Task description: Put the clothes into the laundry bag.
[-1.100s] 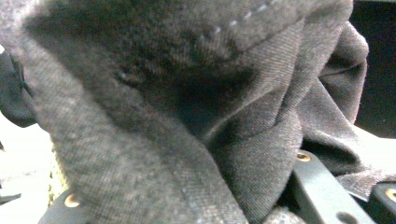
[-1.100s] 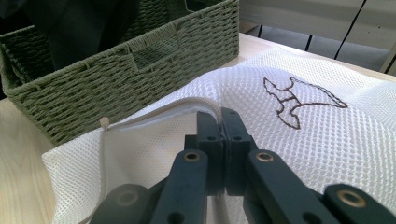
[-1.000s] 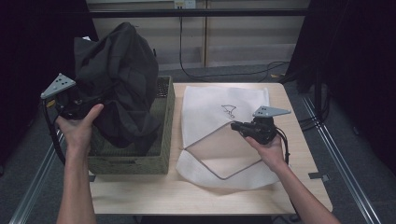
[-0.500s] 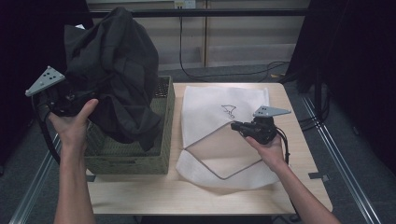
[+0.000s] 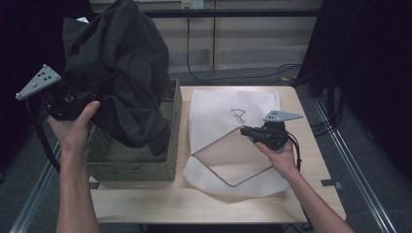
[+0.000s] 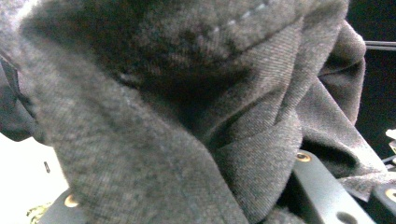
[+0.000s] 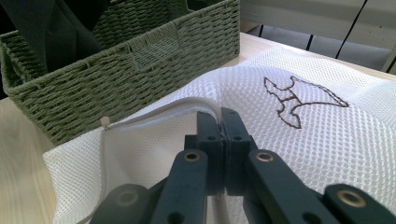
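A dark grey garment [image 5: 119, 73] hangs bunched above the green woven basket [image 5: 133, 167], held up by my left gripper [image 5: 94, 94], which is shut on its cloth. In the left gripper view the garment [image 6: 187, 116] wraps over the black jaws. A white mesh laundry bag [image 5: 228, 111] lies flat on the table to the right. My right gripper [image 5: 244, 131] is shut on the bag's zipped rim and lifts it, so the mouth gapes. In the right gripper view the gripper [image 7: 220, 126] pinches that rim of the mesh bag [image 7: 299, 149].
The basket [image 7: 116, 74] stands at the left of the wooden table [image 5: 194, 204], next to the bag. A dark embroidered logo [image 5: 238, 115] marks the bag. Cables run on the floor behind the table.
My left gripper has risen and drawn the garment higher out of the basket. The right gripper has kept still on the bag's rim.
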`<act>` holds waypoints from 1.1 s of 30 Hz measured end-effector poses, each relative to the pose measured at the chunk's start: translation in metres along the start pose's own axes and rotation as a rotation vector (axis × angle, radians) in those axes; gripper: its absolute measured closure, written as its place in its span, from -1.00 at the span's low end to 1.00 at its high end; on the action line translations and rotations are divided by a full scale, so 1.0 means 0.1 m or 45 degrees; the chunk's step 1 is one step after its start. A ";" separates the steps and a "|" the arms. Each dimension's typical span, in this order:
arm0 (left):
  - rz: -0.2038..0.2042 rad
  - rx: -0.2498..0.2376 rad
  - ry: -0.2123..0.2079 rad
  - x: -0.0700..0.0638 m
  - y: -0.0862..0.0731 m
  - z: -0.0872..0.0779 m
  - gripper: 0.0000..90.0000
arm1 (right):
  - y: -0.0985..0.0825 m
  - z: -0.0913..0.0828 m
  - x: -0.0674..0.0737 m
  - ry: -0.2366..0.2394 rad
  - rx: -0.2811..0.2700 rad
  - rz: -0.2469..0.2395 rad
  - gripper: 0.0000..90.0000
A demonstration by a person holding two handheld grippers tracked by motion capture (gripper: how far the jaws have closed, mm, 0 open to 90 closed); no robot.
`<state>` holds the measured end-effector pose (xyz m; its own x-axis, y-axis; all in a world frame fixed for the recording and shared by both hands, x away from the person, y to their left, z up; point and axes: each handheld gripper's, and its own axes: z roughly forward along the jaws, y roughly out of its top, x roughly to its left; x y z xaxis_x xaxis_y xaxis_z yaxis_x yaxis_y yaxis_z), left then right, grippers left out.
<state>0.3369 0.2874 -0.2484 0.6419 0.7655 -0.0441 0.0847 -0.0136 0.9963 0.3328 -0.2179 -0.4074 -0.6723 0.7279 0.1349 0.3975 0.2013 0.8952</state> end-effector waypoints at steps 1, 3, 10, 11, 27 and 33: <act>0.009 -0.004 0.000 -0.01 0.01 0.00 0.50 | 0.00 0.00 0.00 0.001 -0.001 0.000 0.97; 0.011 -0.012 -0.002 -0.02 0.03 -0.01 0.50 | 0.00 0.00 0.00 0.000 -0.001 0.003 0.97; 0.028 -0.035 -0.007 -0.07 0.14 -0.04 0.50 | 0.00 0.01 0.00 0.003 0.004 0.000 0.97; 0.028 -0.043 -0.011 -0.08 0.16 -0.04 0.50 | 0.00 0.01 0.00 0.002 0.003 0.003 0.97; 0.086 -0.099 -0.056 -0.39 0.42 -0.15 0.50 | -0.01 0.01 0.00 0.006 0.009 0.002 0.97; 0.110 -0.111 -0.107 -0.50 0.48 -0.14 0.50 | -0.02 0.03 0.01 0.008 0.020 0.000 0.97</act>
<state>0.2982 0.2571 -0.1978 0.7060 0.7071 0.0398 -0.0381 -0.0182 0.9991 0.3331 -0.2160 -0.4101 -0.6763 0.7236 0.1380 0.4073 0.2113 0.8885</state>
